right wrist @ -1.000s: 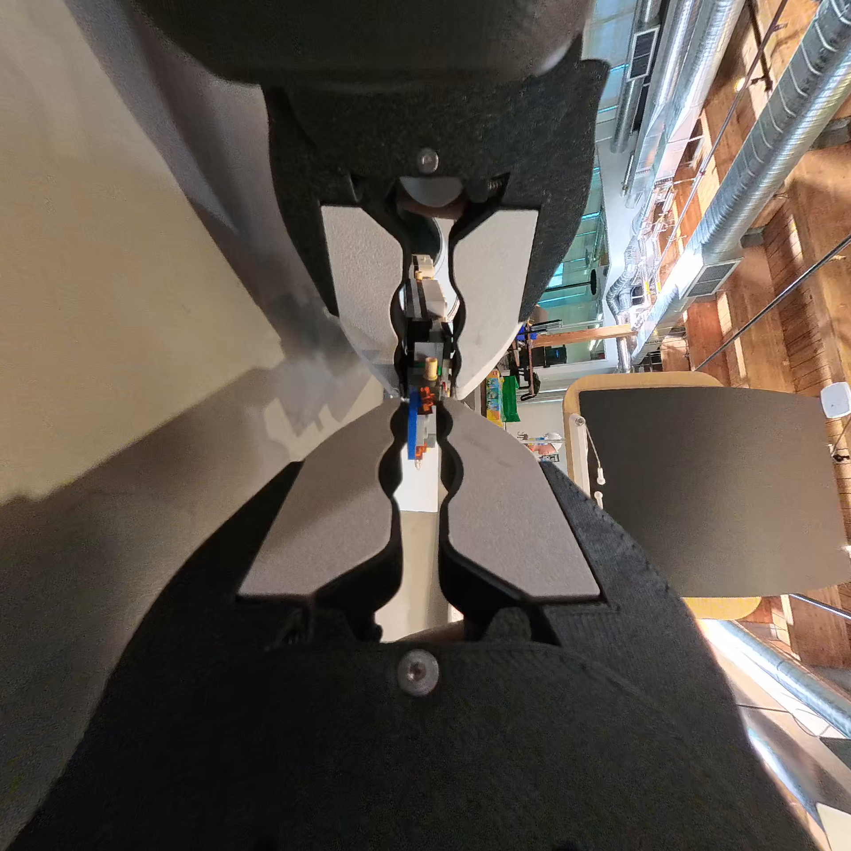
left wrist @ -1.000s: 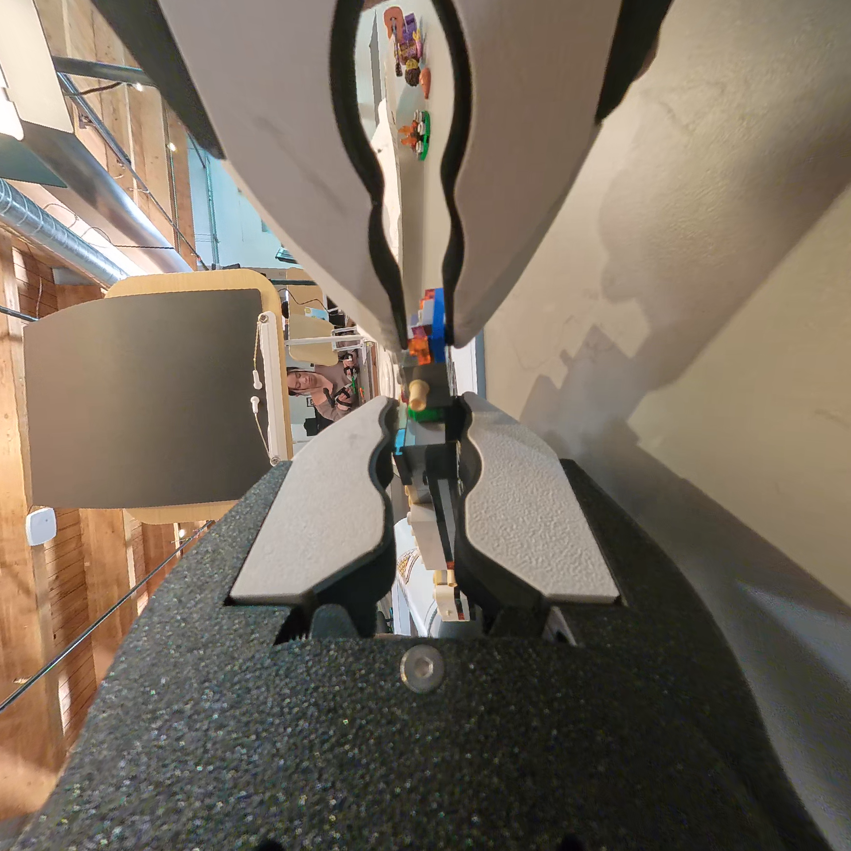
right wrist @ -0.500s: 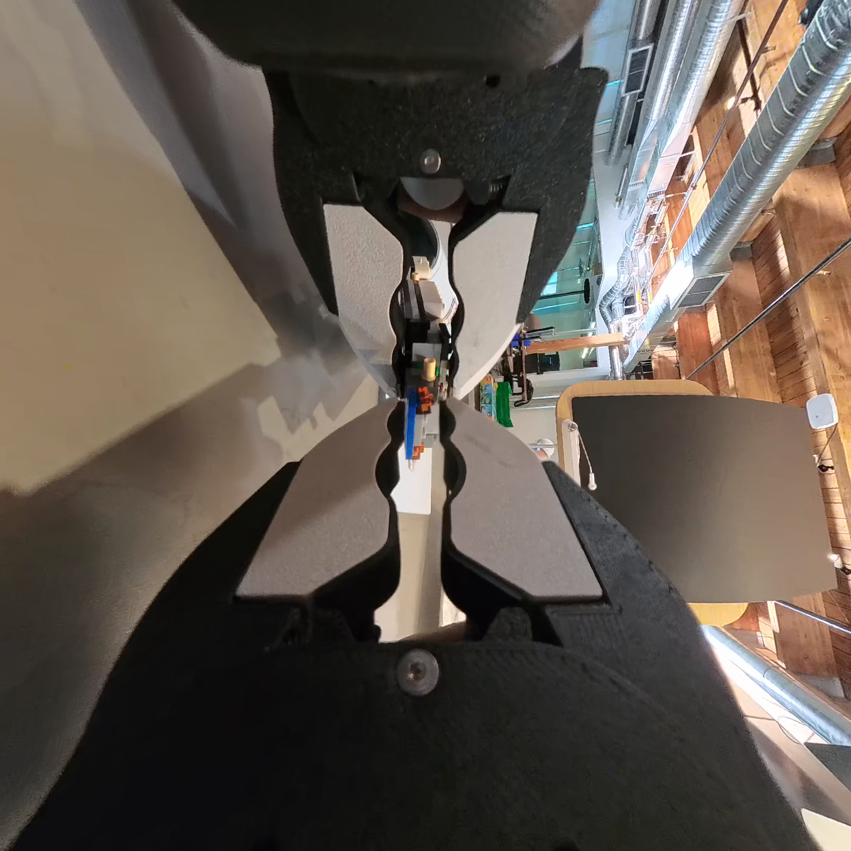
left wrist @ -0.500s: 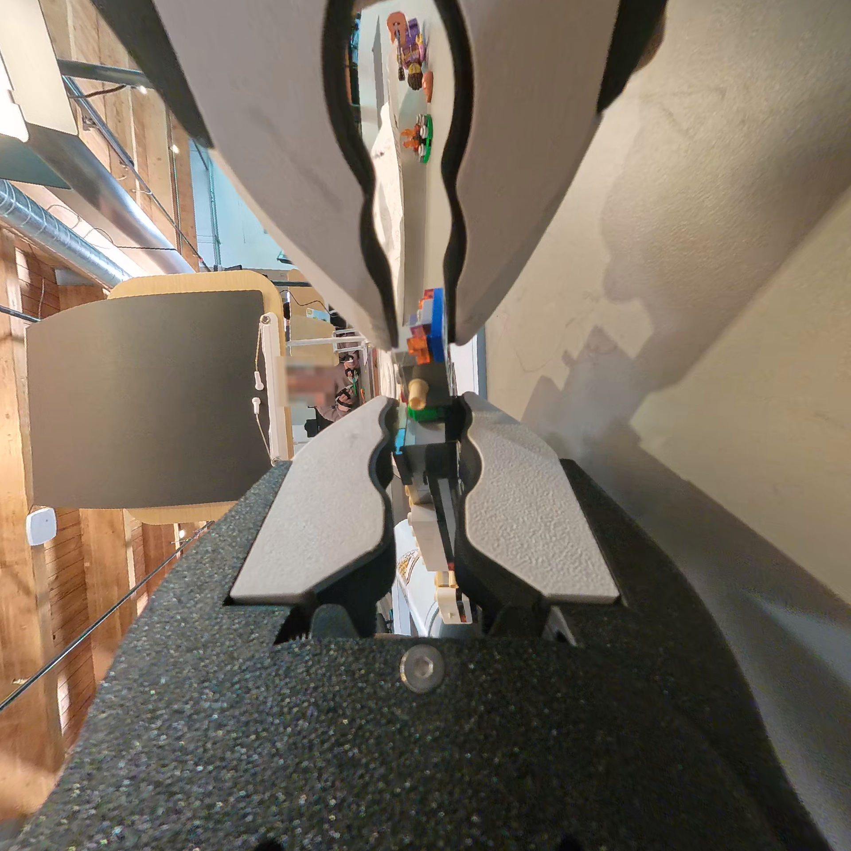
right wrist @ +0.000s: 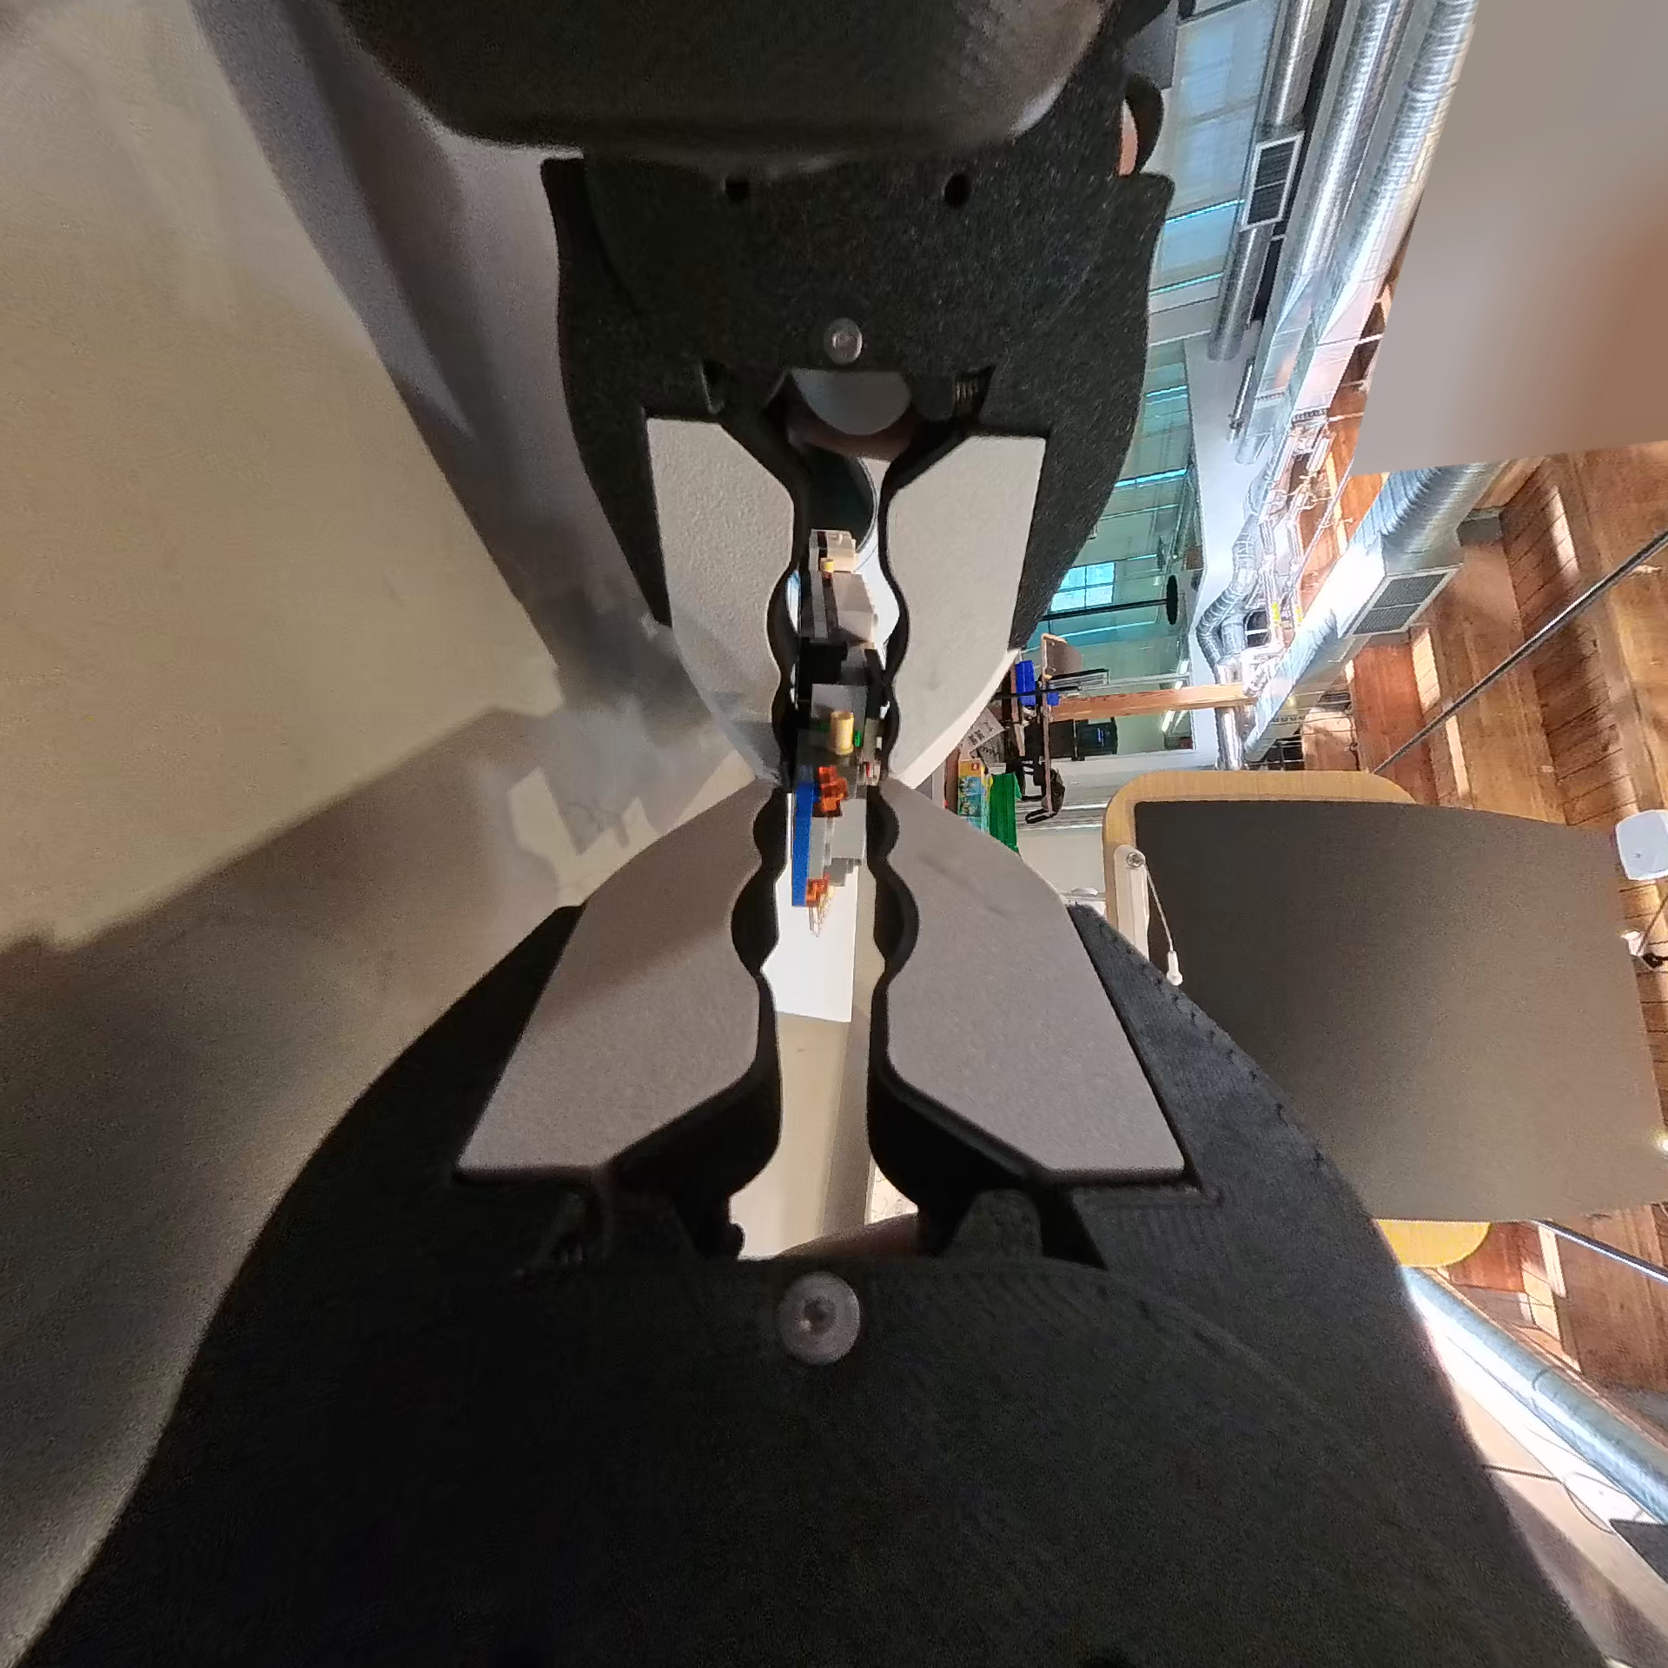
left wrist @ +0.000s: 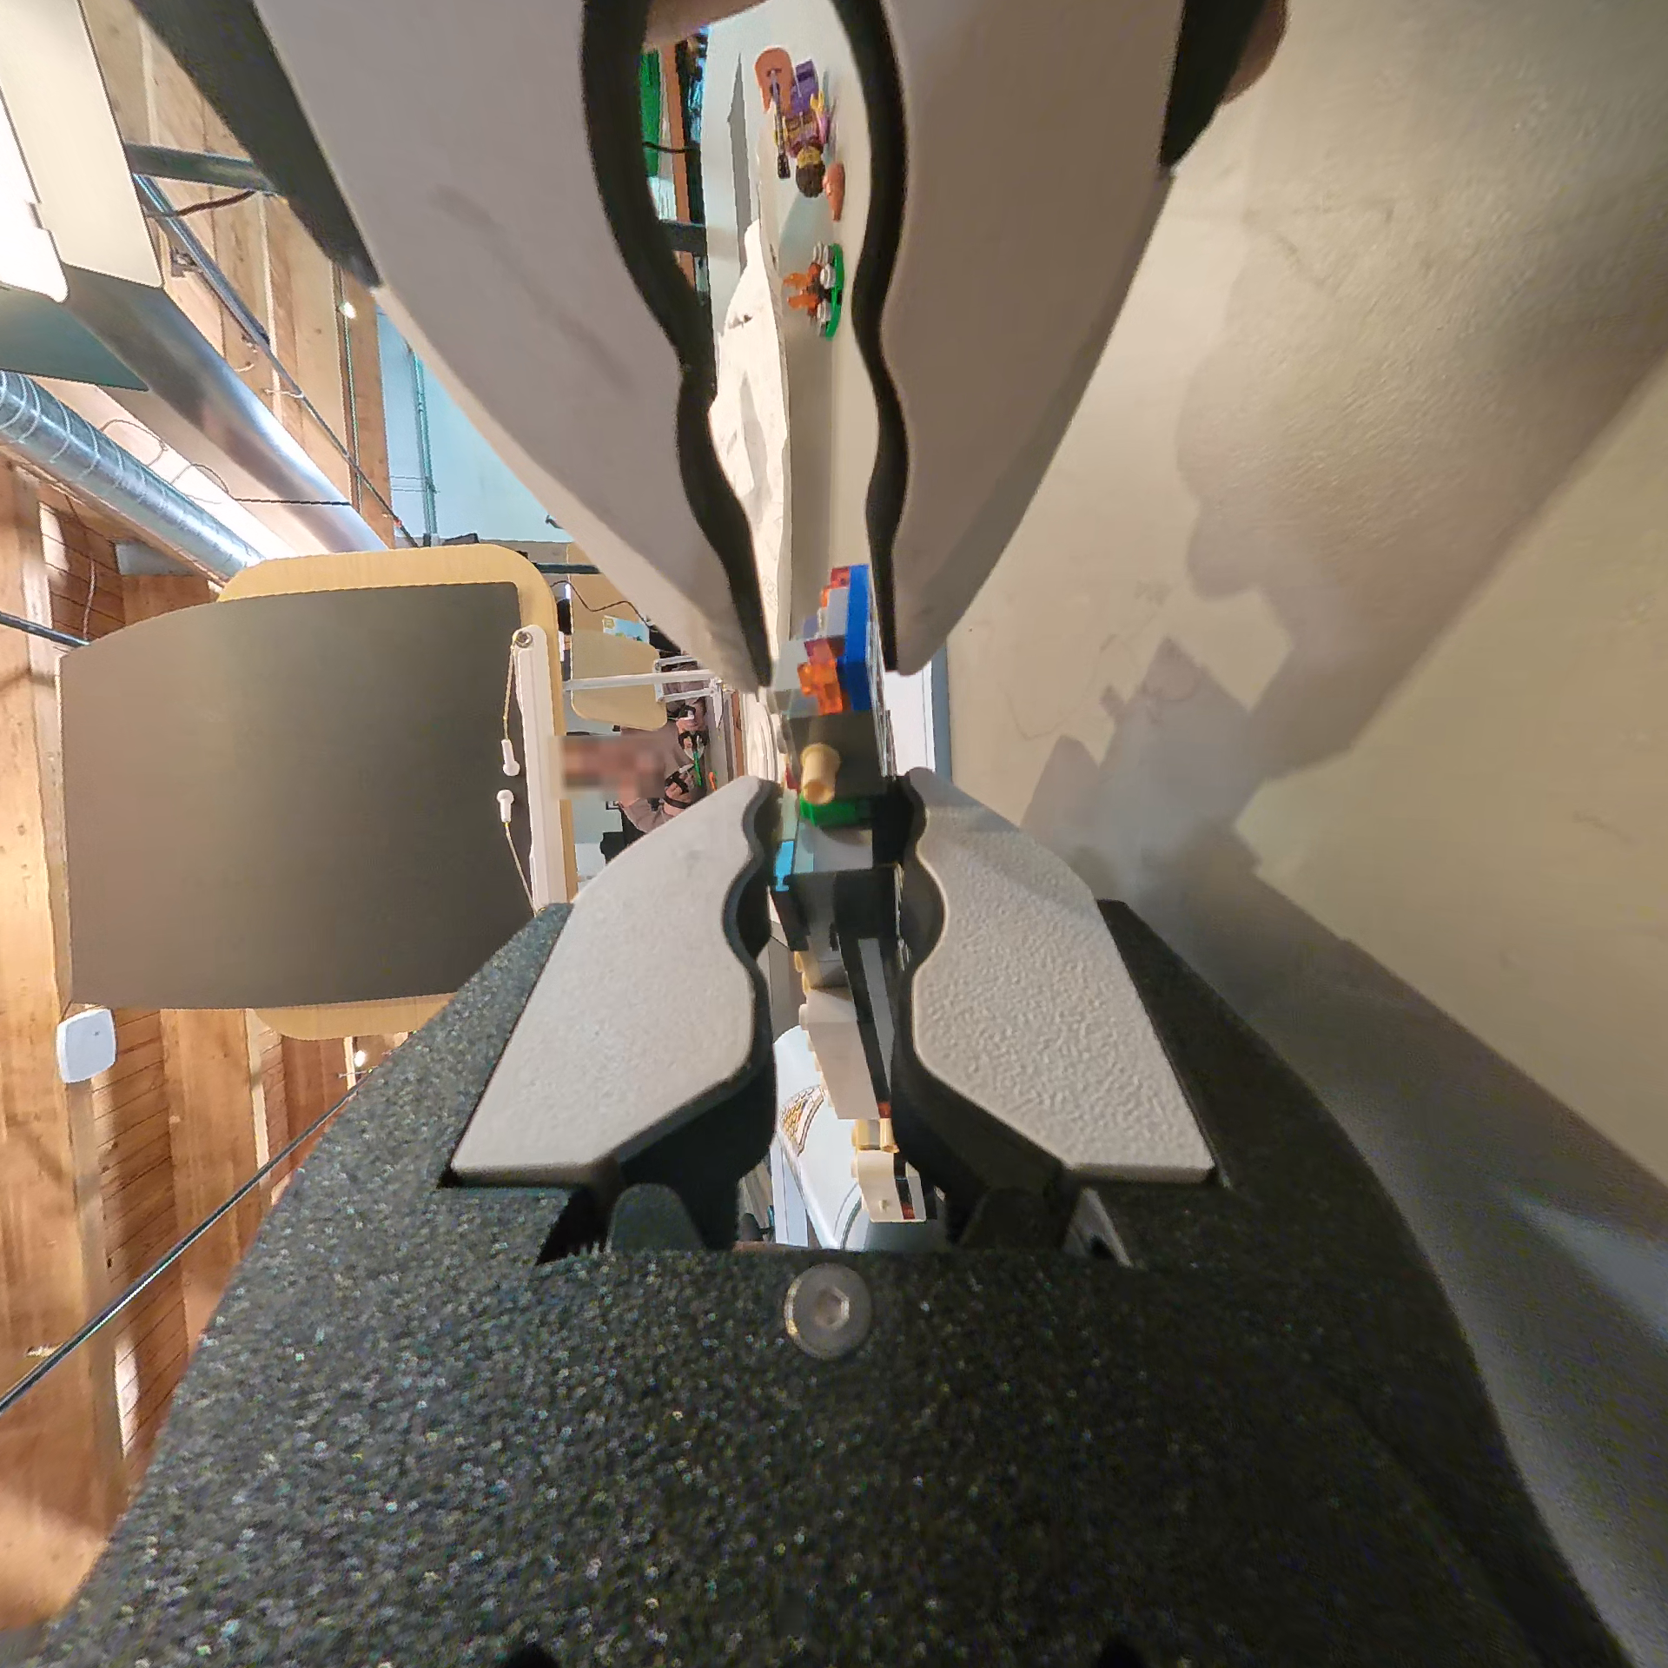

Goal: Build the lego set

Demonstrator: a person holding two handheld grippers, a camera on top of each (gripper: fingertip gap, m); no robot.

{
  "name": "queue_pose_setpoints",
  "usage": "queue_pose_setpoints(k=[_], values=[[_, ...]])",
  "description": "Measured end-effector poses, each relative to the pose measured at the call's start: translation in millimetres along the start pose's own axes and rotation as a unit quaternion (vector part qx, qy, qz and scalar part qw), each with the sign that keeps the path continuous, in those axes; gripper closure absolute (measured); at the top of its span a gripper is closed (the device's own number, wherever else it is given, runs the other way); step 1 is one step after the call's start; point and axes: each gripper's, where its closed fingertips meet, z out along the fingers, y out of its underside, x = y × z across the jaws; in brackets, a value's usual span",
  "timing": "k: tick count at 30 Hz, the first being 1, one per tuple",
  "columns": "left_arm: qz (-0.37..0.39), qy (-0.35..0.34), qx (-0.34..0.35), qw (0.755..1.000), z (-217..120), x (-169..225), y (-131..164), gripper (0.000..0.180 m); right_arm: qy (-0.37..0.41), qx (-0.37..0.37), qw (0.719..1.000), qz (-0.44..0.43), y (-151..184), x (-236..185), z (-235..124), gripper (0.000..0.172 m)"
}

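My left tongs [left wrist: 835, 799] are clamped on the grey-and-black end of a small brick model [left wrist: 844, 731], which is held clear of the tabletop [left wrist: 1354, 451]. My right tongs [right wrist: 826, 808] straddle its blue end, with both pads seemingly just off it.

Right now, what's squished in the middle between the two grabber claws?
A toy brick model, grey and black with blue and orange bricks, spans from the left gripper to the right gripper. Both wrist views show it.

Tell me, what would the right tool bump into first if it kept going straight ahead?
Probably the left tool, facing it tip to tip. The toy brick model already spans both sets of fingers, so almost no free way remains; exact depth is unclear.
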Motion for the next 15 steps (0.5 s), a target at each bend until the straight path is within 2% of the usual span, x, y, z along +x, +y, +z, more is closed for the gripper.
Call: queue_pose_setpoints(k=[15], values=[[0.001, -0.004, 0.000, 1.000, -1.1, -1.4, -0.5, 0.156, 0.003, -0.007, 1.000, -0.029, 1.0, 0.4, 1.2, 0.161]])
